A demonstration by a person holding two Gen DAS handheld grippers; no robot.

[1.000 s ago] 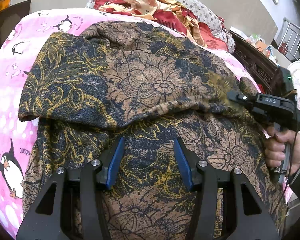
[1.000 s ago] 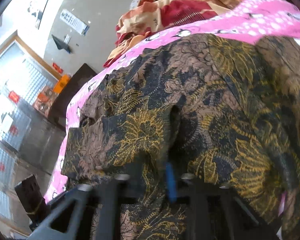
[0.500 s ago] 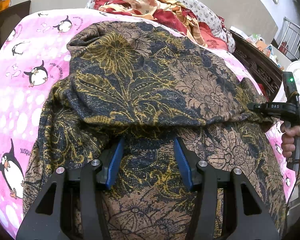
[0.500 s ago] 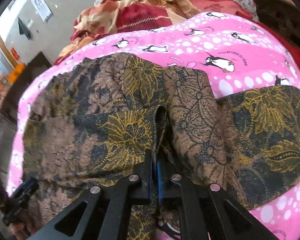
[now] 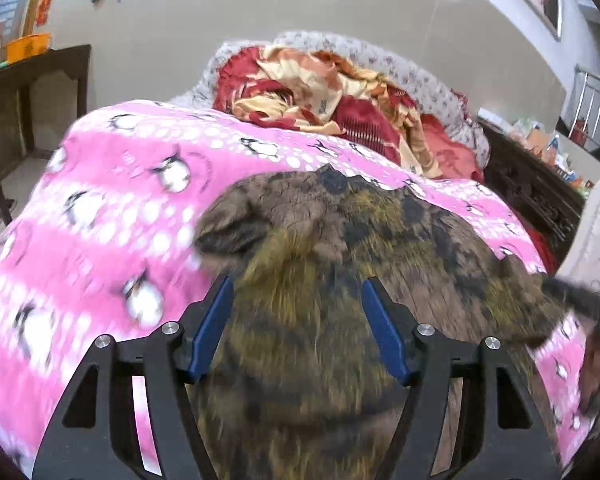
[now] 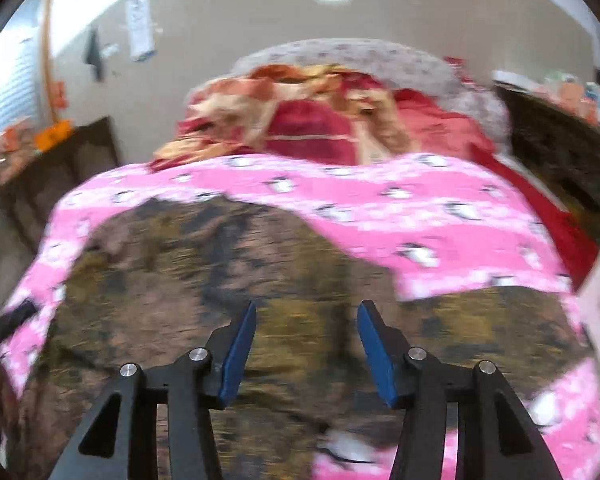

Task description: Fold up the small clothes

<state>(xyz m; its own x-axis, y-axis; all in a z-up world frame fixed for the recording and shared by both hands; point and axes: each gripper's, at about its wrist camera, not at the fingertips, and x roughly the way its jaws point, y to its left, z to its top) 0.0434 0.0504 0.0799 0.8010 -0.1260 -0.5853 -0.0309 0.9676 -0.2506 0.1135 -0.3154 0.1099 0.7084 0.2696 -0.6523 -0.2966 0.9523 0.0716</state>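
Left wrist view has the brown, black and gold floral-print garment (image 5: 340,280) lying on the pink penguin-print blanket (image 5: 112,208) that covers the bed, bunched into a rounded heap with one lobe sticking out toward the left. The left tongs (image 5: 296,328) hang over its near part, blue pads spread wide and nothing between them. From the right wrist view the same cloth (image 6: 204,280) spreads wider and flatter, and the right tongs (image 6: 306,344) are likewise parted and empty — neither pair has a hold on the fabric.

As a judgement, one fold seems laid down and let go, and the step in hand is a reach for a fresh grip. The next move calls for finding a clean edge or corner on each side, then pinching only the layers meant to travel, since soft cloth drags its lower layers along.

Only the left view shows the heap's far edge against the crumpled red and cream quilt (image 5: 332,92). Only the right view shows a tongue of blanket cutting into the garment's right side. Both pictures are blurred, so the folds' exact lines cannot be read.
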